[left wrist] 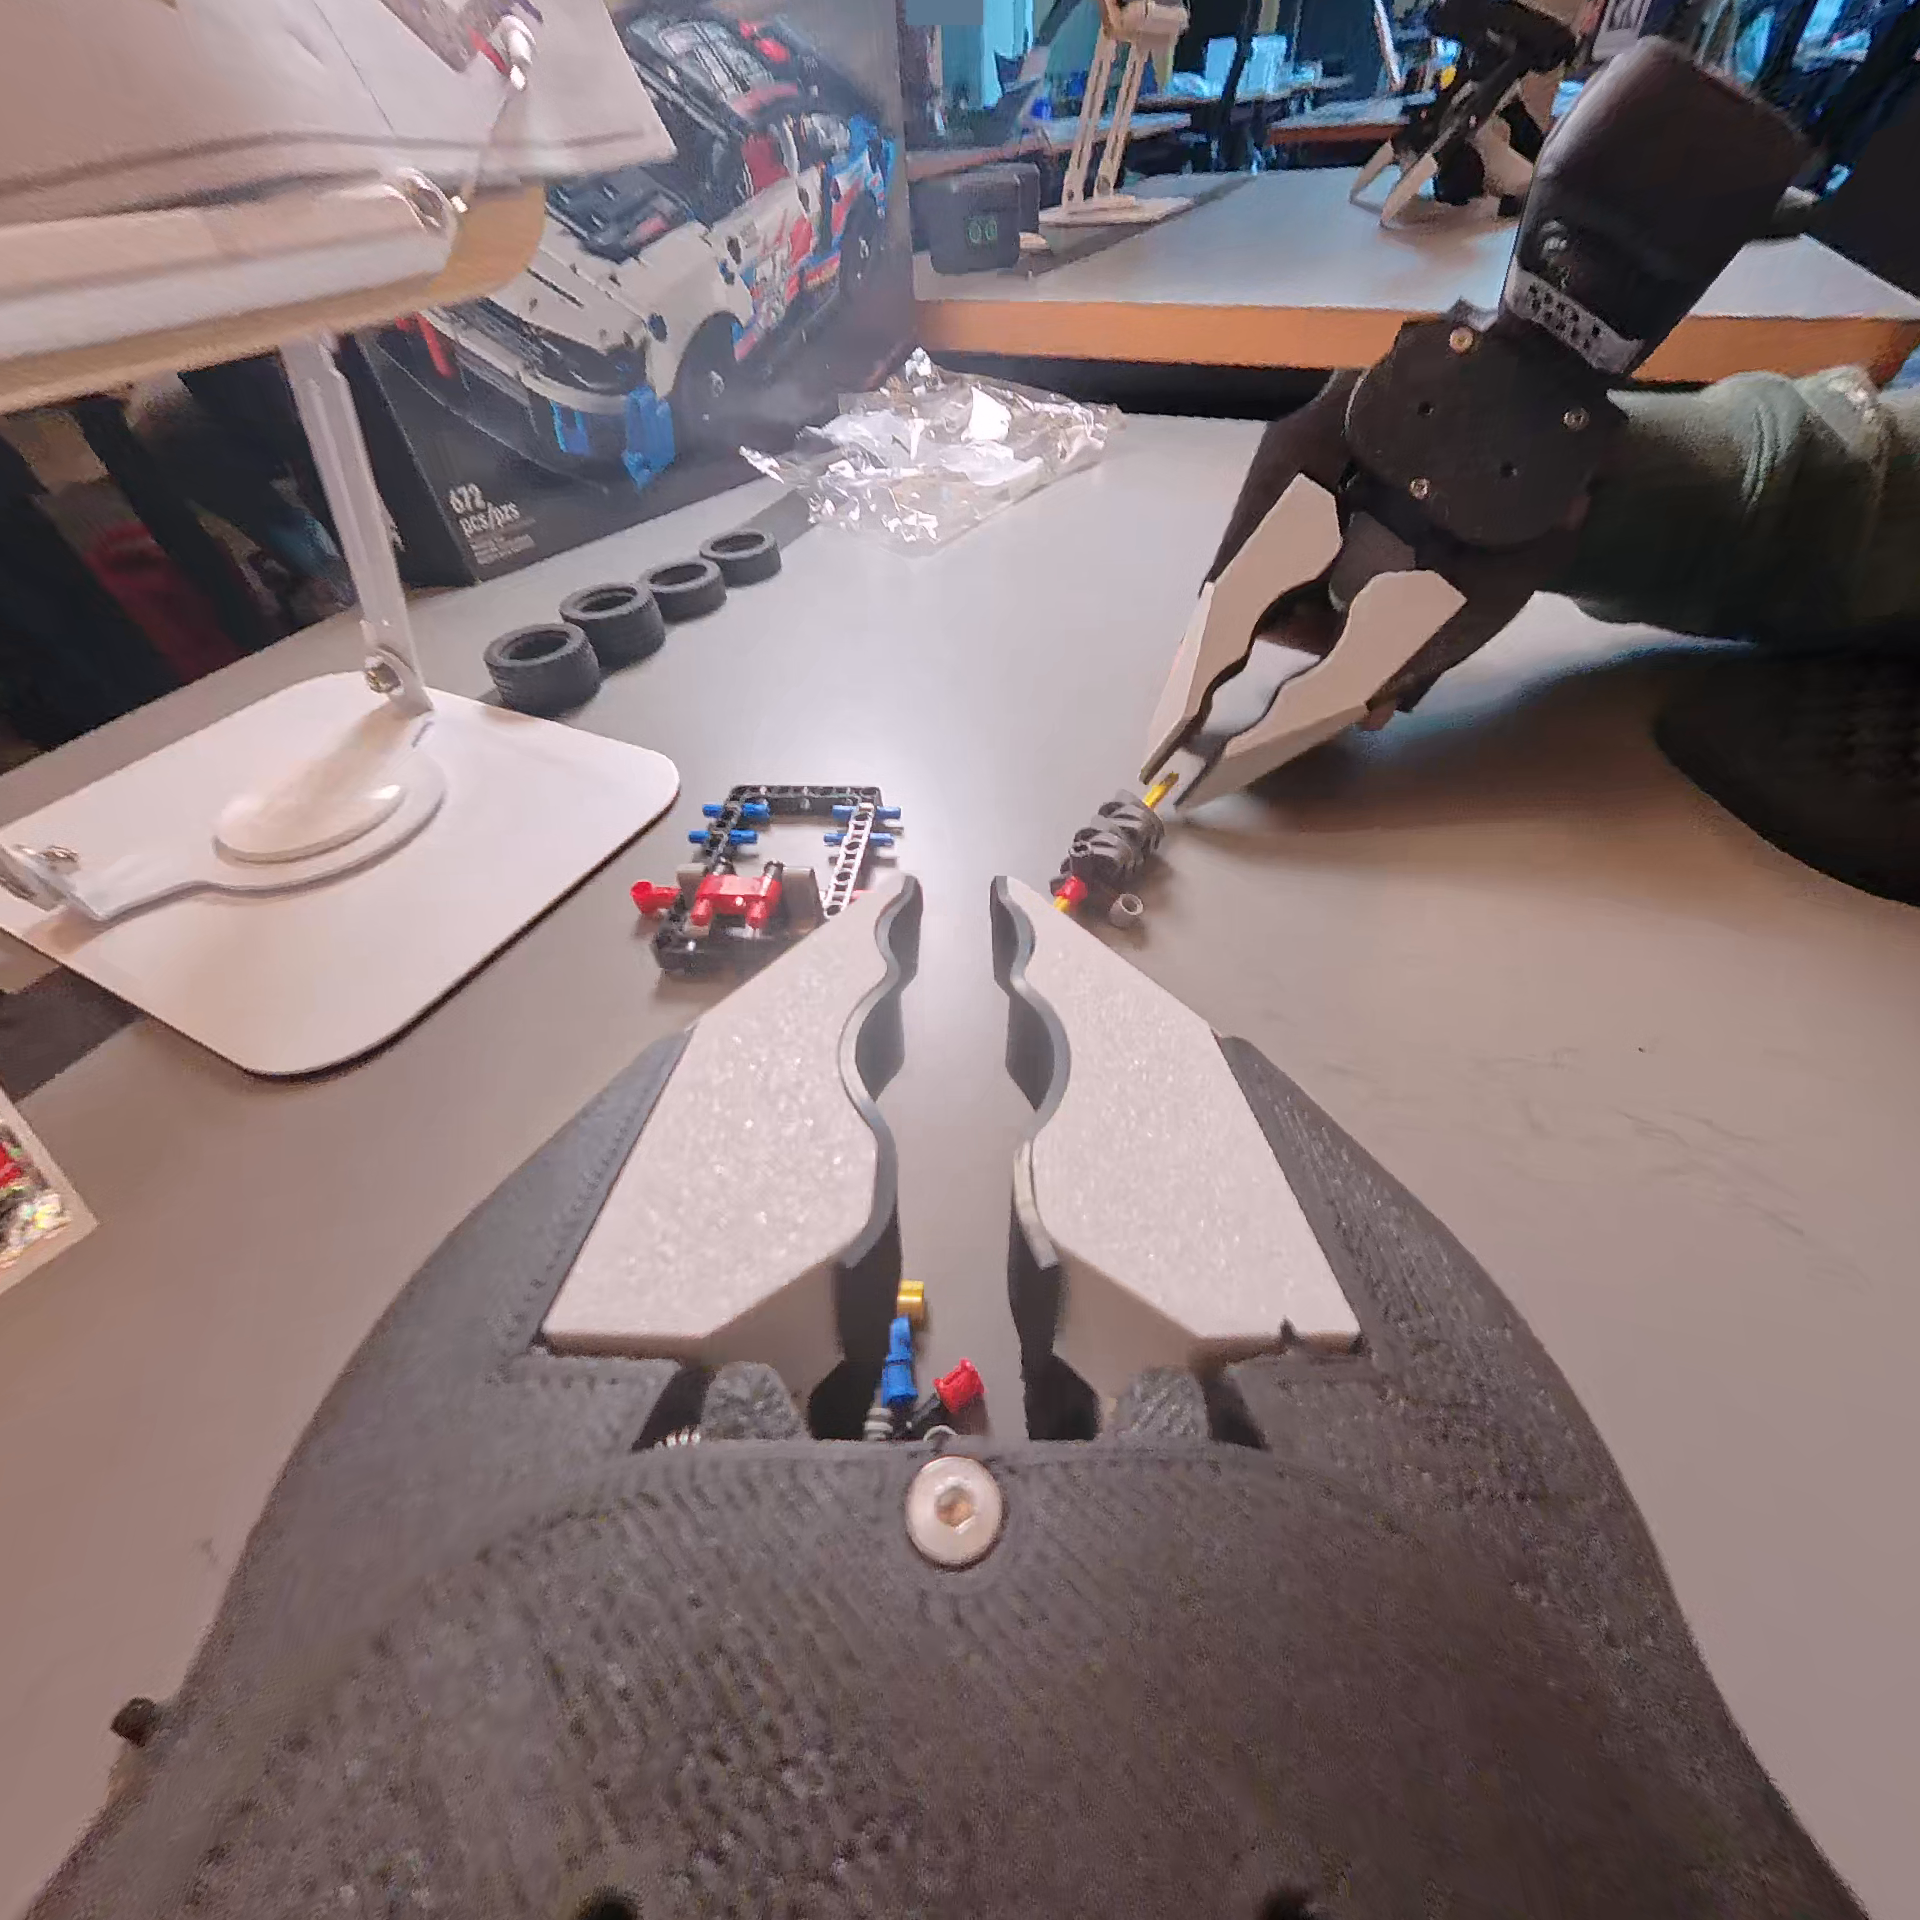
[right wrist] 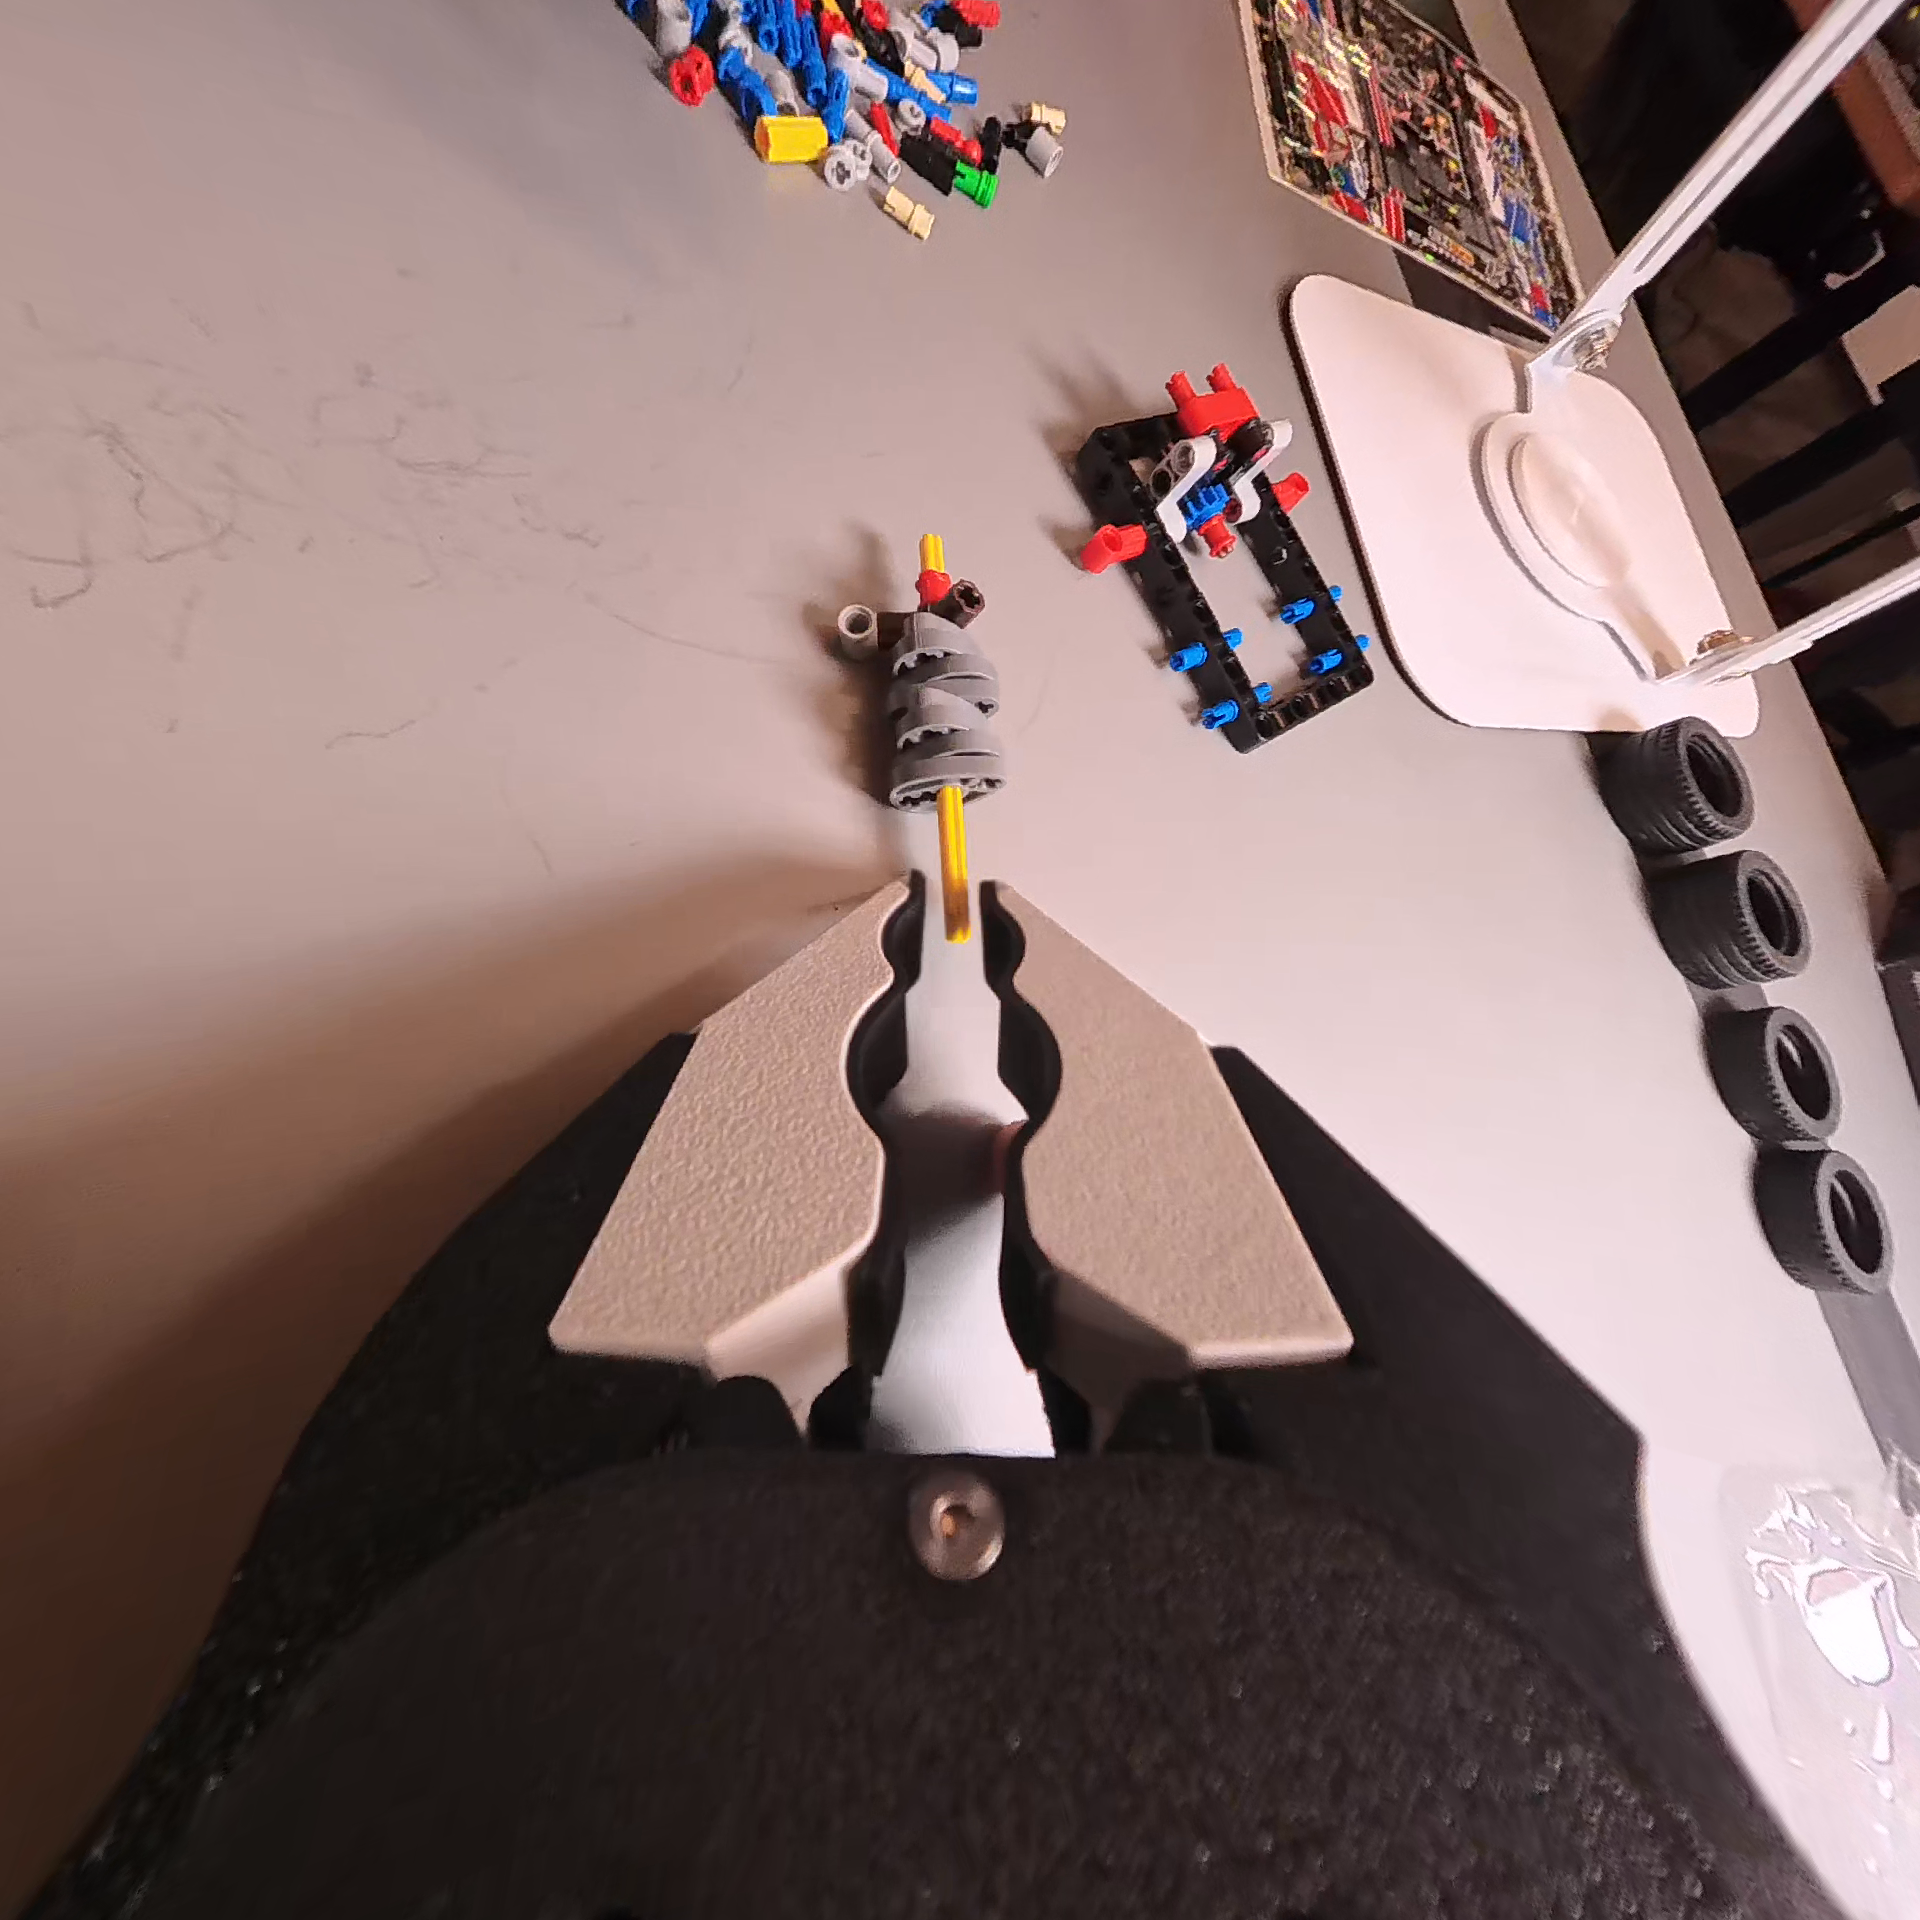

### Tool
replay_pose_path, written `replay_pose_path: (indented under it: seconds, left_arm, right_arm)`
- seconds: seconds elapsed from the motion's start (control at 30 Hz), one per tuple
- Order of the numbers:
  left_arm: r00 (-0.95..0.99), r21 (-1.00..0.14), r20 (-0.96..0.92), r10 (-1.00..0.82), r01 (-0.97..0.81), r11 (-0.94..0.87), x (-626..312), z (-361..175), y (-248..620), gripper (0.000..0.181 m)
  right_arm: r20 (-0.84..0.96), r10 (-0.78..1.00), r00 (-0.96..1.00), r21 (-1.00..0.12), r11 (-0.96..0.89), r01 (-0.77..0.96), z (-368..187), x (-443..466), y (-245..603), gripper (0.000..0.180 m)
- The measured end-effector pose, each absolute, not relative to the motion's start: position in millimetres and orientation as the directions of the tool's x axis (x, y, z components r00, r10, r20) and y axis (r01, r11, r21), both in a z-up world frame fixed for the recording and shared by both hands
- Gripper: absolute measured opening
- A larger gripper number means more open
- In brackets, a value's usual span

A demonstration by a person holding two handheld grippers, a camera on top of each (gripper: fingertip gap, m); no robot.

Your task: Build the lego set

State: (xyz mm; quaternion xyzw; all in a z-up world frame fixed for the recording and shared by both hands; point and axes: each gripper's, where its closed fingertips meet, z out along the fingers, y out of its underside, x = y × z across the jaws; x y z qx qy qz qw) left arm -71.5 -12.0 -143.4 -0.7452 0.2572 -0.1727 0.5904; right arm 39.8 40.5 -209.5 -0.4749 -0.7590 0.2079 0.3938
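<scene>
On my right wrist camera, the right gripper (right wrist: 948,894) sits low over the grey table (right wrist: 416,623) with its fingertips either side of the near end of a yellow axle (right wrist: 952,873); there is a sliver of daylight on each side of the rod, so I read this claw as released and not yet pinching it. The axle runs through a stack of grey gears (right wrist: 943,717), with a red bush (right wrist: 932,588) and small dark connectors at the far end, and a light grey bush (right wrist: 856,623) lying just beside them. The whole sub-assembly lies flat on the table. From my left wrist camera, I see the same piece (left wrist: 1110,844) just ahead and to the right of the left gripper (left wrist: 954,894), whose fingers are parted with nothing between the tips, so that claw is released too. The right gripper (left wrist: 1172,781) comes in from the far right, held by a green-sleeved arm (left wrist: 1745,499). Left of the axle piece lies the black frame (left wrist: 774,883) with blue pins and a red block, close to the white stand base (left wrist: 343,862). Four black tyres (left wrist: 629,621) sit in a row beyond it, with crumpled clear bags (left wrist: 935,457) and the set's box (left wrist: 665,291) behind. A pile of loose pieces (right wrist: 862,94) lies far ahead of my right gripper.
</scene>
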Motion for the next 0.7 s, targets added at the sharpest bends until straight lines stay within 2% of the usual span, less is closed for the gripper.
replay_pose_path:
  seconds: [0.2, 0.33, 0.43, 0.53, 0.7]
  left_arm:
    - [0.856, -0.994, -0.022, -0.517, -0.076, -0.083, -87.2, -118.1, -9.6, 0.022]
    - [0.894, -0.999, -0.029, -0.448, -0.034, -0.003, -101.9, -98.0, -8.9, 0.032]
    - [0.919, -0.999, -0.034, -0.394, -0.017, 0.047, -110.7, -83.9, -10.2, 0.041]
    - [0.935, -0.997, -0.032, -0.352, -0.004, 0.079, -116.8, -72.5, -12.6, 0.046]
    - [0.945, -0.993, 0.037, -0.325, 0.070, 0.092, -123.9, -60.2, -12.1, 0.047]
  right_arm:
    - [0.330, 0.923, -0.199, -0.765, 0.385, 0.517, -203.1, 37.8, 38.7, 0.019]
    - [0.332, 0.940, -0.075, -0.824, 0.327, 0.462, -183.9, 34.1, 53.9, 0.029]
    - [0.326, 0.939, 0.108, -0.893, 0.269, 0.361, -149.9, 35.8, 77.8, 0.028]
    - [0.202, 0.939, 0.278, -0.968, 0.148, 0.205, -108.8, 41.3, 101.9, 0.024]
    - [0.135, 0.888, 0.439, -0.990, 0.100, 0.102, -42.6, 34.1, 151.4, 0.022]
